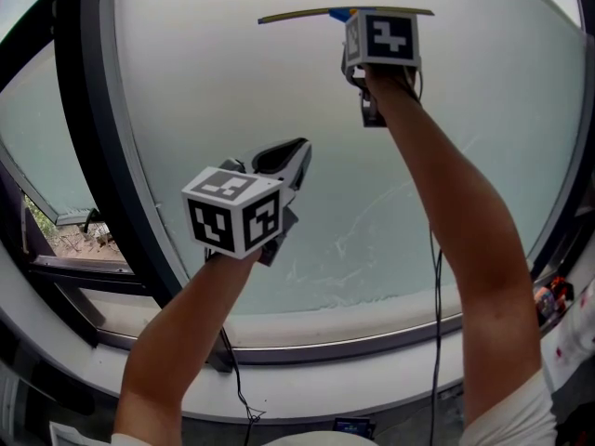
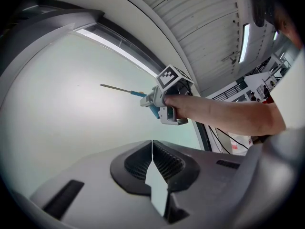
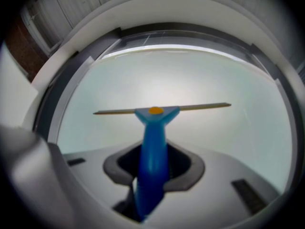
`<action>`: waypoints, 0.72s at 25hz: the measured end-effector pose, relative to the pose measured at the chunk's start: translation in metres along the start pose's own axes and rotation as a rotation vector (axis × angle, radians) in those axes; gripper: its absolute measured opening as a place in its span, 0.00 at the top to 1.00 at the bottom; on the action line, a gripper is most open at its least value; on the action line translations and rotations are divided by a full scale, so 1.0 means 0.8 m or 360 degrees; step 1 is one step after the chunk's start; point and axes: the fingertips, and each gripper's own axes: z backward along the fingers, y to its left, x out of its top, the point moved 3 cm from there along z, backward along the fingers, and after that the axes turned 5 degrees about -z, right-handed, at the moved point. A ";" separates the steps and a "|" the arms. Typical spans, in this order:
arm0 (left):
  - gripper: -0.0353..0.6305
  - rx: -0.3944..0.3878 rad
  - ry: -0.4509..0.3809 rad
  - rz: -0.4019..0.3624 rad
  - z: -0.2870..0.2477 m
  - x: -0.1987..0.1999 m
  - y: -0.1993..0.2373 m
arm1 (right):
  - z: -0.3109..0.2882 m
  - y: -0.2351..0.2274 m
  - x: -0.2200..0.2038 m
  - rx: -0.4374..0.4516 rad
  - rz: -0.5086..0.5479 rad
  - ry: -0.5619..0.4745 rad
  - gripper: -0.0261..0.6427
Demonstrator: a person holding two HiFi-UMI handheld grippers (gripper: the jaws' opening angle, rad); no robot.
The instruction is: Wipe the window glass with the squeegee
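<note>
Staring straight at the glass [image 1: 232,110] here, a big pane in a dark frame [image 1: 88,110]. Got the squeegee [image 1: 335,14] way up near the top of the glass, held level with the thin blade [image 3: 200,107] toward the pane, though can't say for sure it's actually touching. Gripped by the blue handle [image 3: 151,151] in the right gripper [image 2: 150,99], jaws clamped on either side of it. Shows plainly in the right gripper view, with an orange dot [image 3: 155,110] right where handle meets blade. Reaching up there with a bare forearm [image 1: 446,212], plus a black cable [image 1: 433,323] hanging beside it in front of the lower glass.

Holding the left gripper [image 1: 288,161] lower, about mid-glass and left of the squeegee, well apart from it. Jaws together at the tips, nothing pinched between them, aimed at the pane but not obviously touching it.

Also spotted some faint whitish streaks [image 1: 363,240] low on the glass, below the squeegee and right of the left gripper. Past the left side of the frame, a narrower side pane [image 1: 33,91] and a bit of greenery [image 1: 42,219] outside
</note>
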 end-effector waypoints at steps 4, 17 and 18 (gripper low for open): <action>0.91 0.0005 -0.0004 -0.0019 0.004 -0.005 -0.004 | 0.006 0.002 -0.018 0.0006 -0.0024 0.0049 0.77; 0.91 -0.0010 0.0026 0.0036 0.011 -0.033 -0.014 | 0.017 -0.007 -0.064 -0.0017 -0.0026 0.0086 0.77; 0.91 -0.0011 0.0028 0.0040 0.011 -0.035 -0.014 | 0.018 -0.007 -0.066 -0.0017 -0.0025 0.0087 0.77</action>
